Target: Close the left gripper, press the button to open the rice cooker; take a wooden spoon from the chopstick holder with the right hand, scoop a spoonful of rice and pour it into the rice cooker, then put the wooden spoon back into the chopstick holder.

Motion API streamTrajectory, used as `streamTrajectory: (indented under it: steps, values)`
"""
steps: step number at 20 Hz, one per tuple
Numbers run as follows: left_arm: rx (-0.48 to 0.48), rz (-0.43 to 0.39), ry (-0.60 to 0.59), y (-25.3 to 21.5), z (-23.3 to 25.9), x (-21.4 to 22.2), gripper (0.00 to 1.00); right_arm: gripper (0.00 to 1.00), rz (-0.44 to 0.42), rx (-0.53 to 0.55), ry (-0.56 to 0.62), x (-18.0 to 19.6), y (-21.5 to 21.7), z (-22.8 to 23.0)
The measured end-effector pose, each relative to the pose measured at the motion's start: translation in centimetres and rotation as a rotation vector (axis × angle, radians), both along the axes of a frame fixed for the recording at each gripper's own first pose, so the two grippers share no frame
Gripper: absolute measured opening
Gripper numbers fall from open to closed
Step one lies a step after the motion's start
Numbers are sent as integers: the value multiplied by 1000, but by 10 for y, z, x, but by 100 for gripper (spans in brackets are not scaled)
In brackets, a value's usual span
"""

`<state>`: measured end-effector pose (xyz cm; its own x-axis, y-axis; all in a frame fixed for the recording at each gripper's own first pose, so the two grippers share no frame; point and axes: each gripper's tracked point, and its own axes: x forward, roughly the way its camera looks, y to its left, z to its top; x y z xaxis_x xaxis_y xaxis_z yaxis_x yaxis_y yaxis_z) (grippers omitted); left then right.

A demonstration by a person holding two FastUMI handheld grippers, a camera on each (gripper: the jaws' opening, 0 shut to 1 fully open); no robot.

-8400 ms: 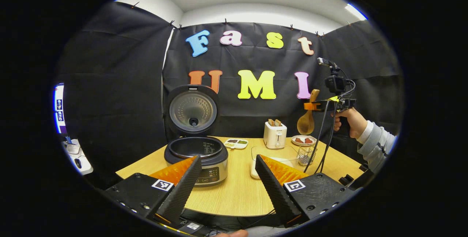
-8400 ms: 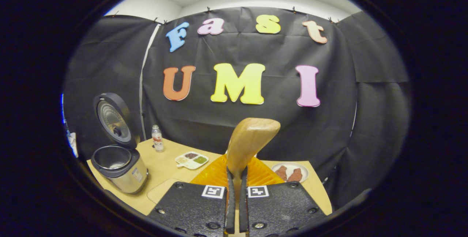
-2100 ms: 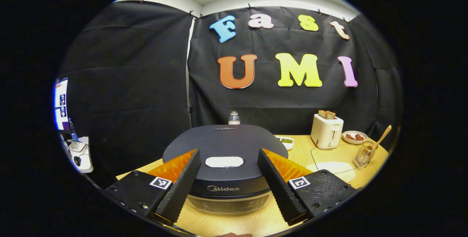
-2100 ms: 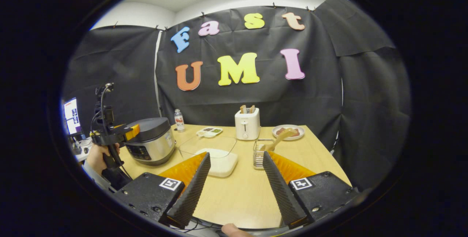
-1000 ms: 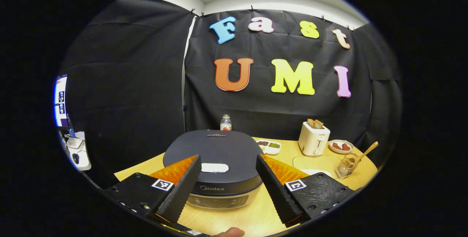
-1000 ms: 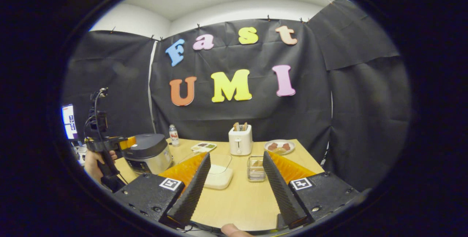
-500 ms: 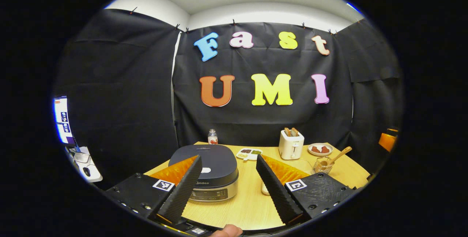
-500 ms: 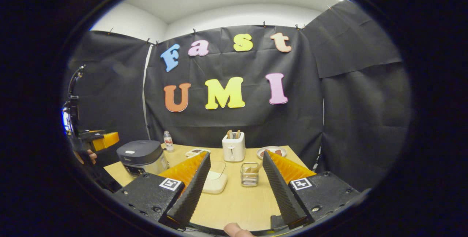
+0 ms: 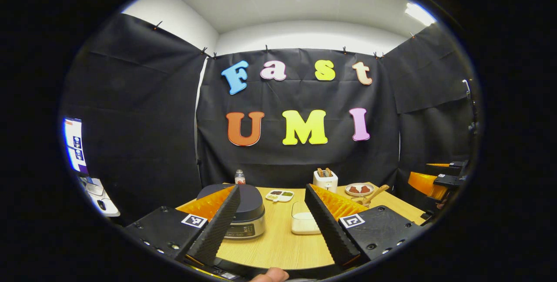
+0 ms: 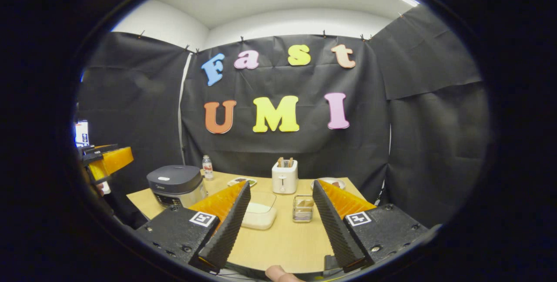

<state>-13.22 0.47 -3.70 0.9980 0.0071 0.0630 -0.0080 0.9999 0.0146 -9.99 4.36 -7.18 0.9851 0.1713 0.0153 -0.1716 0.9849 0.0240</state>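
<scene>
Seemingly wooden spoon [image 9: 375, 194] half-hidden behind wide-open left tool [image 9: 272, 219]; right tool [image 10: 280, 221] likewise agape

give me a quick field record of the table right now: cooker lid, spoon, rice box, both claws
rice cooker: lid shut, near left part of the wooden table
wooden spoon: in the wire chopstick holder, handle leaning out
rice container: clear box holding white rice, between cooker and holder
toaster: behind the holder, bread in the slots
left claw: open, holding nothing, back from the table
right claw: open, holding nothing, back from the table
task state: spoon is in the holder, cooker closed
</scene>
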Motion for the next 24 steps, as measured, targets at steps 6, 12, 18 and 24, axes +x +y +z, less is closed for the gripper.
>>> streamTrajectory:
  steps: [6,12,18,24]
  values:
    - [15,31,9,1,-18,-8,94,93,1,-28,-10,-11,-4,-9]
    - [7,25,7,2,-24,-13,95,94,2,-28,3,-13,-4,-15]
    - [15,28,-5,1,-22,-18,94,93,4,-27,0,-15,-4,-17]
    - [17,25,-7,0,-21,-17,95,91,3,-28,-1,-16,-5,-16]
